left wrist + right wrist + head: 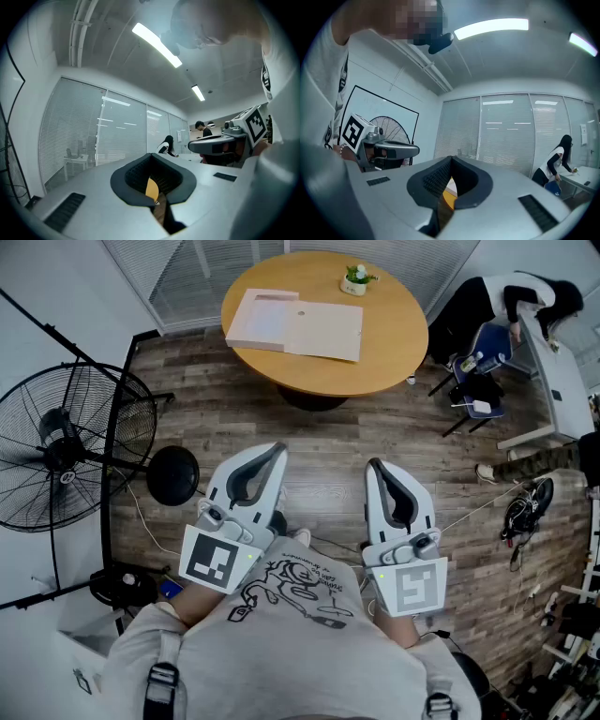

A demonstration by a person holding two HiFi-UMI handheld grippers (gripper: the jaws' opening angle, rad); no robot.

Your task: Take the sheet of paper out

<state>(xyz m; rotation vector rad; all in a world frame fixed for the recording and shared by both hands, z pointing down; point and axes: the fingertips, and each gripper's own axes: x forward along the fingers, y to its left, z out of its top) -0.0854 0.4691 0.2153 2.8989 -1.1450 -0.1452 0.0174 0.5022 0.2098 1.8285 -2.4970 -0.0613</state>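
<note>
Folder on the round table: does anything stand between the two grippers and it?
Nothing visible does. Only wood floor lies between the left gripper, the right gripper and the table holding the folder.

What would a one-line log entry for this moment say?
left gripper: shut, empty | right gripper: shut, empty | folder: on table, not held

The person wears a grey T-shirt (291, 620) with a black drawing and black straps (161, 679). The left gripper (273, 452) and right gripper (375, 466) are white, black inside.
</note>
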